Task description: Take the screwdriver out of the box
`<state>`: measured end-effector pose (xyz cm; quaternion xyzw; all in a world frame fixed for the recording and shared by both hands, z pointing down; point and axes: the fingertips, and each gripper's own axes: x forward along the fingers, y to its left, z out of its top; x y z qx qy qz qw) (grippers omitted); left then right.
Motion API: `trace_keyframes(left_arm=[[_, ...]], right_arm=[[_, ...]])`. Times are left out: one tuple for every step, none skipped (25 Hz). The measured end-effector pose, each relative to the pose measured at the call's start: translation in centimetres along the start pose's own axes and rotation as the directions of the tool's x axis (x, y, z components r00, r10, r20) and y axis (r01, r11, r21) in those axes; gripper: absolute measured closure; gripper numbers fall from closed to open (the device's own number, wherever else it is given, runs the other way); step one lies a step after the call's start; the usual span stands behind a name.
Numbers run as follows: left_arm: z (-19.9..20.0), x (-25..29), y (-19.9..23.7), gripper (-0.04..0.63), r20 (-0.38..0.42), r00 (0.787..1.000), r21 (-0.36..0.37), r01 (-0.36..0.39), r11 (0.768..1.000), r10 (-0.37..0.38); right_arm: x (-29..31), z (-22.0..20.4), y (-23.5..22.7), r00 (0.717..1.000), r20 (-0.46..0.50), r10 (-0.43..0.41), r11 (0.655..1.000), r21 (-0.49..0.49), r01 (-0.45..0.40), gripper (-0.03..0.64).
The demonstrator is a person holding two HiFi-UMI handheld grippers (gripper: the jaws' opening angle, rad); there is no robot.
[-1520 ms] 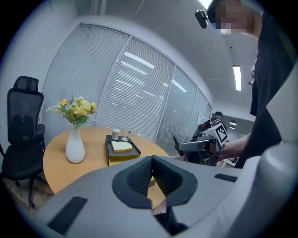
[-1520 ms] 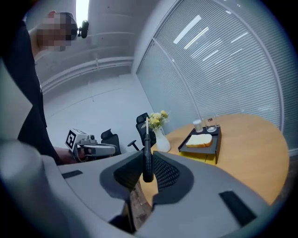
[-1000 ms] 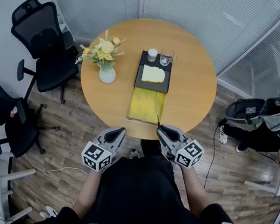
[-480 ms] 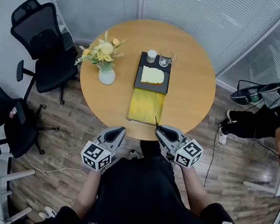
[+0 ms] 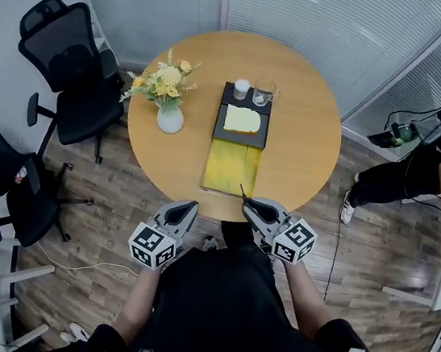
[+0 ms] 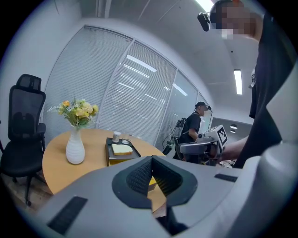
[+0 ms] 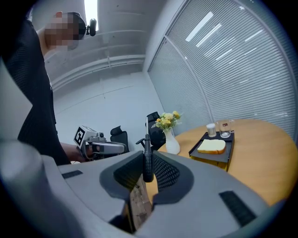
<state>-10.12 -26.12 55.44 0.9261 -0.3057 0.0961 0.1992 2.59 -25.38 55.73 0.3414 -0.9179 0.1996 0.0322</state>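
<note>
A thin dark screwdriver stands upright between the jaws of my right gripper, which is shut on its handle. In the head view that gripper hovers at the near edge of the round table, just off the near right corner of the yellow box, with the screwdriver shaft pointing toward the box. My left gripper hangs below the table edge, left of the right one. Its jaws meet with nothing between them, as the left gripper view shows.
A black tray with a slice of bread and two cups lies behind the box. A white vase of flowers stands at the table's left. Two office chairs are at the left. A person stands at the right.
My right gripper has crept a little left and toward the table with the screwdriver. The left gripper has barely moved. The person at the right has shifted farther back.
</note>
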Motion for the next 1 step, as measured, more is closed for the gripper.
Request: trace_keyframes(left_arm=[[0.02,-0.04,0.03,0.591,0.0,1.0,0.0,0.001,1.0,-0.001]], right_arm=[[0.09,-0.08,0.11,1.0,-0.003,0.0,1.0,-0.004,0.0,0.558]])
